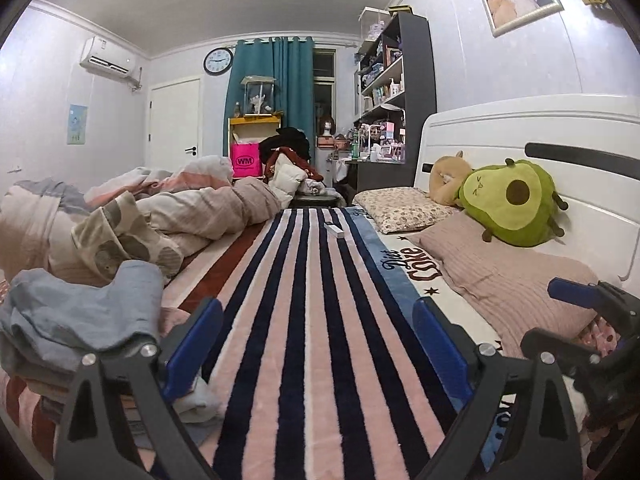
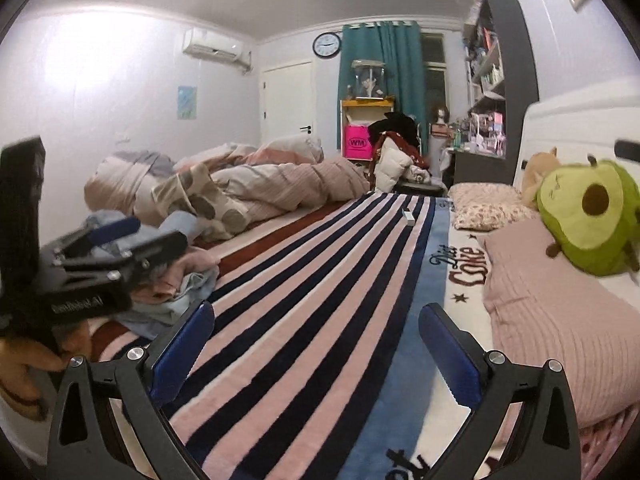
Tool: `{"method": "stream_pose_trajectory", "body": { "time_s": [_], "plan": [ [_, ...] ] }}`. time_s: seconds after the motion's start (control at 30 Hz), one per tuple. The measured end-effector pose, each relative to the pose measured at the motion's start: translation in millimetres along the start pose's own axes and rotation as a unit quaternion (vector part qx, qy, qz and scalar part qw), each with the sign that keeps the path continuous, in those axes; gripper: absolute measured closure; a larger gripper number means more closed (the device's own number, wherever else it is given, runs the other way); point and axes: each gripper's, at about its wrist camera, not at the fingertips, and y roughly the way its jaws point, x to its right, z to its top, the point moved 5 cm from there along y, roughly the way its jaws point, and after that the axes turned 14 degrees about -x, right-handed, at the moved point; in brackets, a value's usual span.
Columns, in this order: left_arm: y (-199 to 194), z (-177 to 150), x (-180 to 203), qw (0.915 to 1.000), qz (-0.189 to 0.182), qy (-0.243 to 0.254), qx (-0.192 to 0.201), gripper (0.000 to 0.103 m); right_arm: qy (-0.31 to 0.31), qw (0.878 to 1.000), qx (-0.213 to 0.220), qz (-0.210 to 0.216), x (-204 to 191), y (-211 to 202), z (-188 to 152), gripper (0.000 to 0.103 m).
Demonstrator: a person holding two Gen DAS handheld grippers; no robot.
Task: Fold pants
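Note:
A crumpled pile of light blue and pink clothing [image 1: 80, 320] lies on the bed's left side; which piece is the pants I cannot tell. It also shows in the right wrist view [image 2: 180, 280]. My left gripper [image 1: 316, 344] is open and empty over the striped blanket [image 1: 304, 280], its left finger beside the pile. My right gripper [image 2: 316, 344] is open and empty over the same blanket [image 2: 320, 280]. The left gripper also shows at the left of the right wrist view [image 2: 120, 240], in front of the pile.
A bunched duvet [image 1: 180, 216] lies at the back left. Pink pillows [image 1: 500, 272] and a green avocado plush [image 1: 512, 204] lie along the white headboard [image 1: 540, 132] at the right. A small white object [image 1: 334, 230] rests on the blanket farther ahead.

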Motion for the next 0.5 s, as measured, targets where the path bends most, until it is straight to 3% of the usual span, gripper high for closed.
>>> {"method": "stream_pose_trajectory", "body": {
  "time_s": [0.5],
  "plan": [
    [6,-1,7,1.0,-0.002,-0.003,-0.003,0.007,0.012,1.0,-0.008,-0.012,12,-4,-3,0.001]
  ]
}}
